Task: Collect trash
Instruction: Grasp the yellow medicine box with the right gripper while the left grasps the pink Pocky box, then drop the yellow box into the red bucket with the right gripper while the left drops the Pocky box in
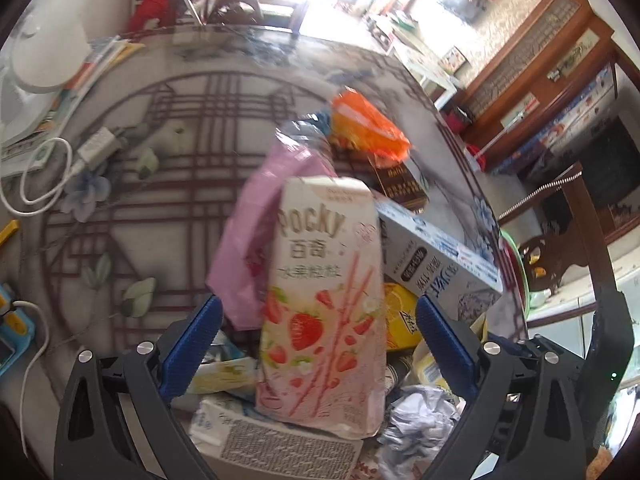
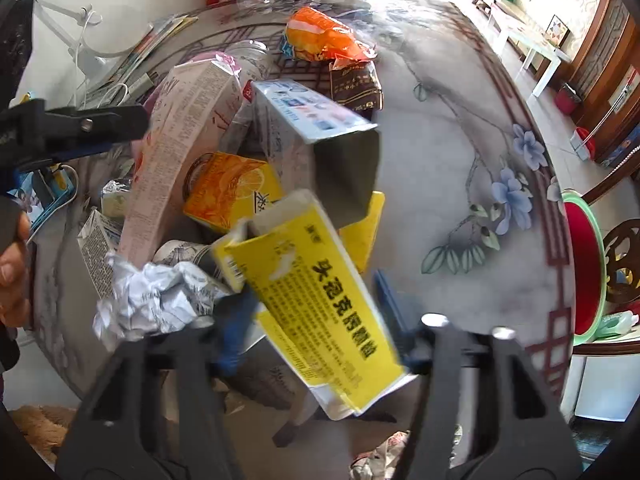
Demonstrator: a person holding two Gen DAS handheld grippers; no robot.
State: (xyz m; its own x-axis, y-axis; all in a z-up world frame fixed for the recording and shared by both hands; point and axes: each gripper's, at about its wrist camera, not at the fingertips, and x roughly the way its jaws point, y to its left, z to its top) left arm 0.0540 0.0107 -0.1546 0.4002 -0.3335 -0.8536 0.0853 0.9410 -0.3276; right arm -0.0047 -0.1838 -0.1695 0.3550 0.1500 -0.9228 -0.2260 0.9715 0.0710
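Your left tool [image 1: 318,312] stands wide, its blue pads [image 1: 192,344] on either side of the Pocky box [image 1: 320,300] without pressing it; the box stands tilted in the heap, clear of both pads. Your right tool [image 2: 316,304] has the yellow box [image 2: 320,300] between its pads, and they look closed onto its sides, the box slanting toward the camera with its open end up.

The trash sits piled on the table [image 2: 440,160] near its close edge. Behind the Pocky box lies a pink bag [image 1: 256,216]; to its right leans a white-and-blue carton [image 1: 436,252], open-ended in the right view, with a yellow drink carton [image 2: 232,192] under it. Crumpled paper [image 2: 152,300] lies just beside the yellow box. Farther back sit an orange wrapper [image 2: 320,36] and a brown packet [image 2: 356,84], touching. A white cable [image 1: 44,176] curls at the table's left.
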